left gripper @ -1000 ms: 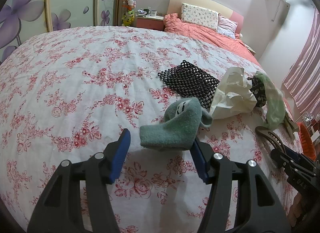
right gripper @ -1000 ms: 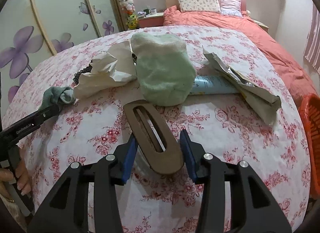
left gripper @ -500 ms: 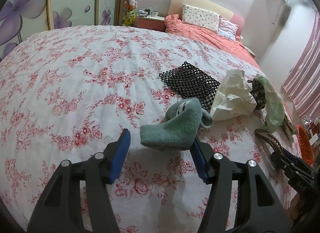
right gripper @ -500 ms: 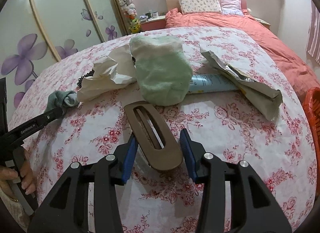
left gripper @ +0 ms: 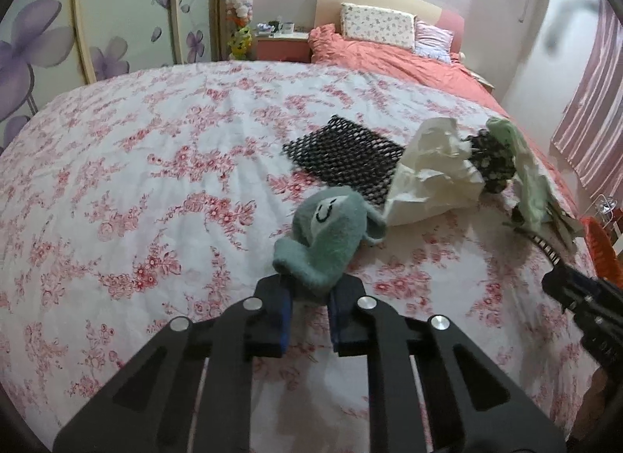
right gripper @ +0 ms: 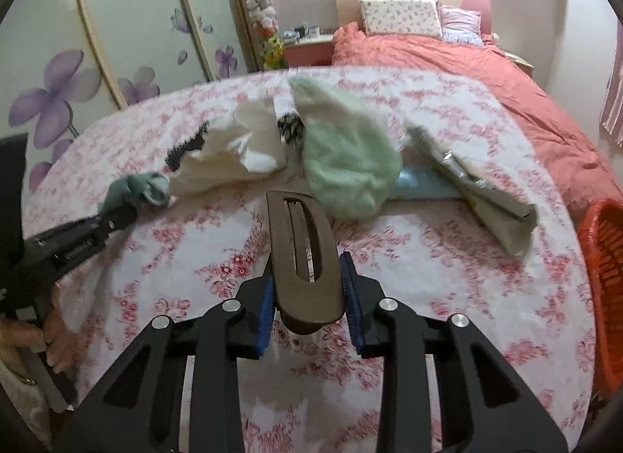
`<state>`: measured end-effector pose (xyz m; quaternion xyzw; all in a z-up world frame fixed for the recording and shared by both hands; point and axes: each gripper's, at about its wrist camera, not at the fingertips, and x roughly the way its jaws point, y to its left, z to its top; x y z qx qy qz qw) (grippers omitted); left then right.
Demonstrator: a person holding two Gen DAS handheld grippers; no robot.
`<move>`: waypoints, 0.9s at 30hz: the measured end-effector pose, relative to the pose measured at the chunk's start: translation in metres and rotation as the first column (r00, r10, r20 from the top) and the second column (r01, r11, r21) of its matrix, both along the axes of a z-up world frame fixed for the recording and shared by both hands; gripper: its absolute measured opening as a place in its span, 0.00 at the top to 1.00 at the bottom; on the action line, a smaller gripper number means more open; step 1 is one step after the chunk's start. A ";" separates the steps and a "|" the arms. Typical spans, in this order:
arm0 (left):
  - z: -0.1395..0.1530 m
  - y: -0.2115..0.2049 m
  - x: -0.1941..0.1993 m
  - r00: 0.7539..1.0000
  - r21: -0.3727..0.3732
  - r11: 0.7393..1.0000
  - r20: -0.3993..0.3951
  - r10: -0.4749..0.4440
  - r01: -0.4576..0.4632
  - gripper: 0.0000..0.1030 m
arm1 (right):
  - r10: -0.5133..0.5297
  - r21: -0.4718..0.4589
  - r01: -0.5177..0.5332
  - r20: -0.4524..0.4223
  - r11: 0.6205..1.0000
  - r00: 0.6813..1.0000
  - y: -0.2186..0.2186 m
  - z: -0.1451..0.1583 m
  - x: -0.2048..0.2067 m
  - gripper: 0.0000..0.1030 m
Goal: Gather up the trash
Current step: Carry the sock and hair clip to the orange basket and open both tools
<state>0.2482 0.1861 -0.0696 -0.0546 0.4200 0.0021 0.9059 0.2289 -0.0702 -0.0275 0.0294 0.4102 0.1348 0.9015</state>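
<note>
A teal sock (left gripper: 331, 227) with a smiley face lies on the floral bedspread (left gripper: 136, 180). My left gripper (left gripper: 309, 307) is closing, and its blue pads pinch the sock's near end. The right wrist view shows that sock (right gripper: 140, 190) at the left gripper's tip (right gripper: 113, 219). A brown slotted hair clip (right gripper: 300, 235) sits between the pads of my right gripper (right gripper: 307, 297). Its jaws are closing and press on both of the clip's sides. Crumpled white paper (left gripper: 432, 176) lies just beyond the sock.
A black mesh mat (left gripper: 342, 153) lies behind the paper. Beyond the clip sit a pale green cloth (right gripper: 350, 161), a light blue tube (right gripper: 420, 186) and a torn foil wrapper (right gripper: 479, 184). An orange basket (right gripper: 603, 250) stands past the bed's right edge. A hand (right gripper: 54, 340) holds the left gripper.
The left jaws have come together from wide apart onto the sock's near end. The right jaws have narrowed onto the clip's sides. Neither hand has shifted much.
</note>
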 end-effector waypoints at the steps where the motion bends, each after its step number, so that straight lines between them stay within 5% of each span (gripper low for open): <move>1: 0.002 -0.002 -0.002 1.000 -0.001 1.000 0.007 -0.002 0.002 0.85 | -0.002 0.006 0.002 0.010 1.000 1.000 -0.002 0.004 -0.003 0.69; 16: 0.077 -0.062 -0.041 0.985 -0.097 0.989 0.146 -0.095 0.109 0.85 | -0.130 0.063 0.118 0.238 0.991 0.962 -0.069 0.072 -0.058 0.70; 27: 0.110 -0.182 -0.050 0.938 -0.177 0.932 0.209 -0.278 0.316 0.85 | -0.400 0.063 0.407 0.363 0.911 0.841 -0.173 0.091 -0.092 0.69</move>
